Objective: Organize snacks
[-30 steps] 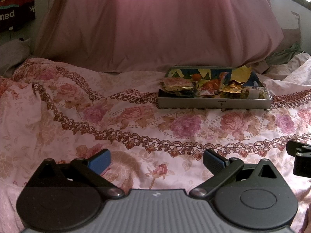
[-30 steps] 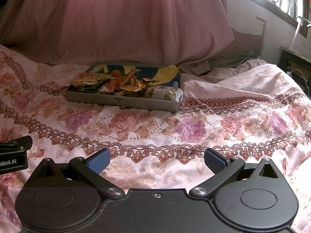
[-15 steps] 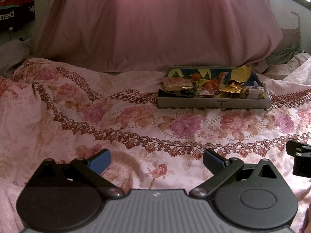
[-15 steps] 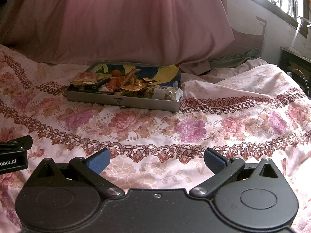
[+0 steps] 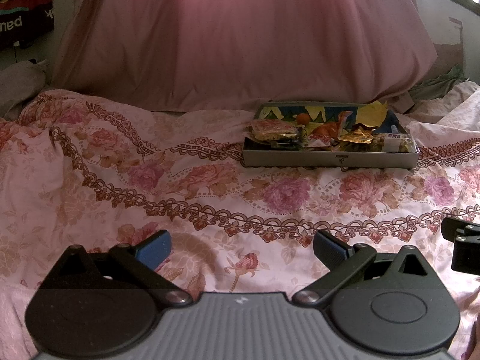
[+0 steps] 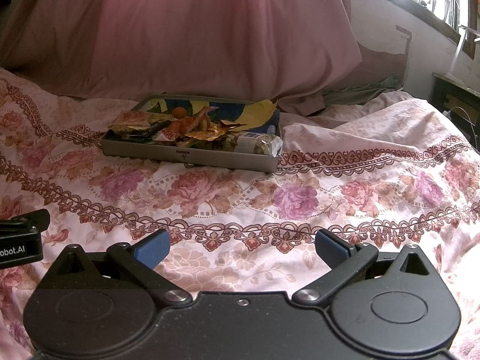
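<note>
While left gripper (image 5: 241, 247) and right gripper (image 6: 242, 247) hover low over floral bedspread (image 6: 345, 180), fingers wide, empty, snack-filled tray (image 6: 192, 157) sits well ahead by pink drape (image 5: 240, 39).

Left tool (image 5: 241, 247) spread, empty; snack tray (image 5: 330, 160) well ahead on bedspread (image 5: 180, 186).

The left gripper (image 5: 241, 247) has a grey ribbed middle, two round black sides, black arms with shiny silver screws, and blue pads (image 5: 153, 247). The right gripper (image 6: 241, 246) looks the same, but its middle is black with a small screw on top.
</note>
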